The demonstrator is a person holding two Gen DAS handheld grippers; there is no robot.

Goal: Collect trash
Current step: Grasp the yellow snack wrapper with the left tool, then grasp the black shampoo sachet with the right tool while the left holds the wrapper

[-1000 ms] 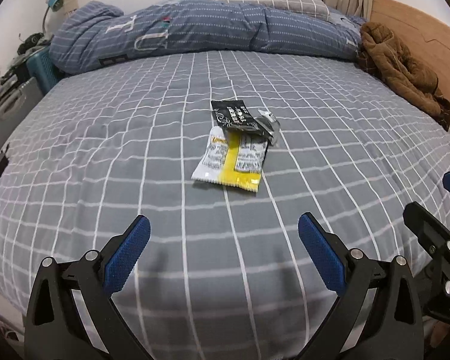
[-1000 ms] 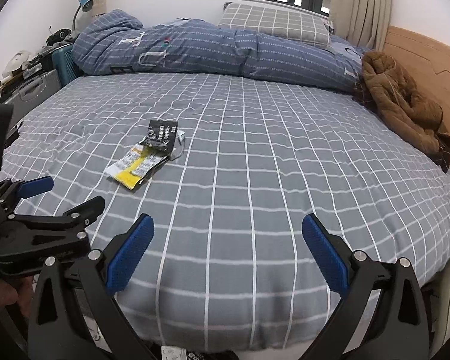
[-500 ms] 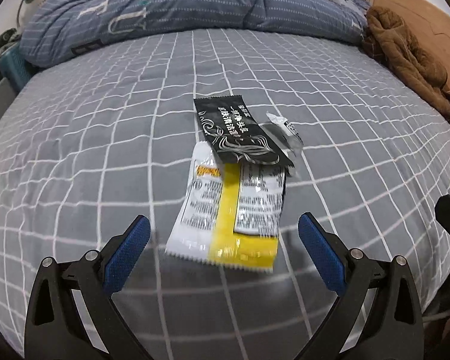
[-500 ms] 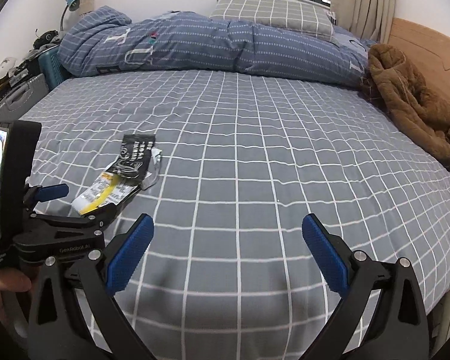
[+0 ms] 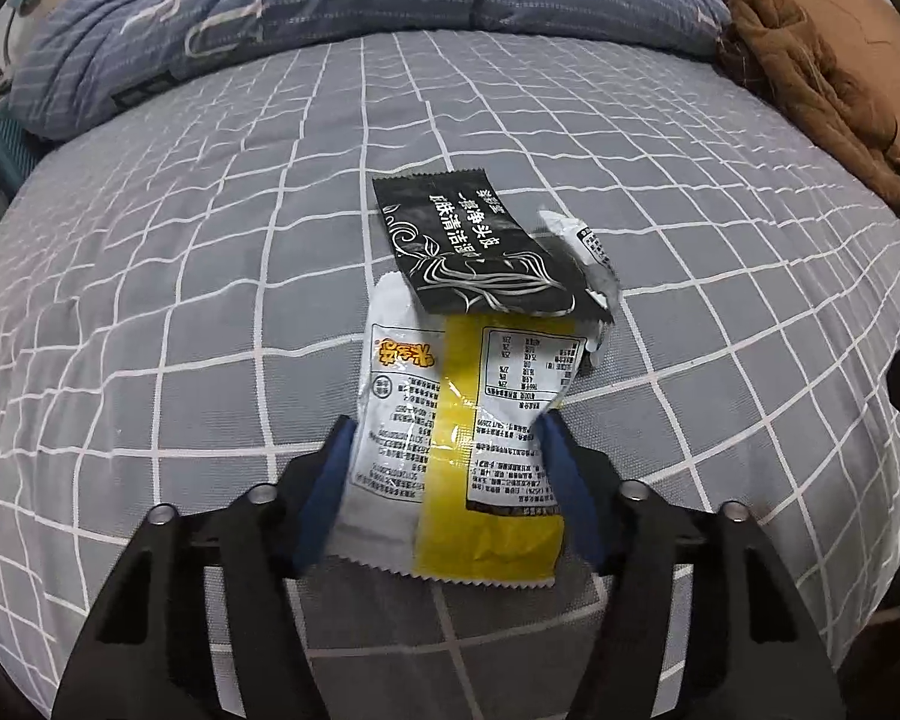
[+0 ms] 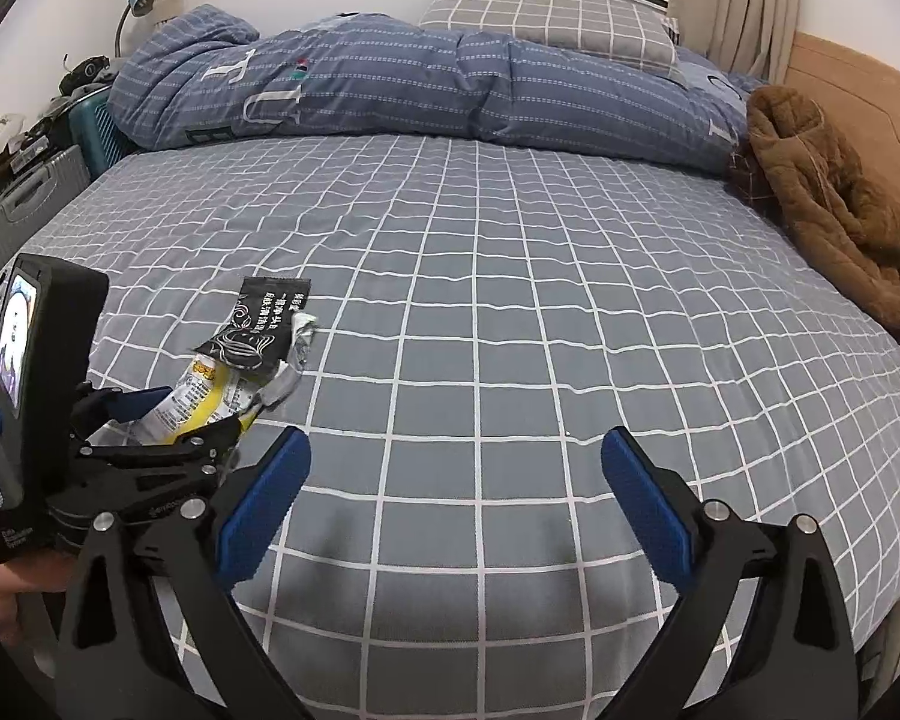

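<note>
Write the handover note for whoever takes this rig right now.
Left gripper: jaws against both side edges of the yellow-and-white wrapper, which buckles between them; firm grip not confirmed.
Right gripper: open, holding nothing, above the bed sheet.
The black sachet overlaps the wrapper's far end; a crumpled silver wrapper lies partly under the sachet's right side.
Done: nothing collected yet.
Left: lift the wrapper, then collect the sachet and silver wrapper. No bin in view.

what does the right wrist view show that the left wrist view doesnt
Only the right wrist view: the pillow, window, lamp, the open right gripper.
Only the left wrist view: the label print on the yellow wrapper, with the left gripper closed on its sides.
Both: the black wrapper, blue duvet, brown coat, checked sheet.
</note>
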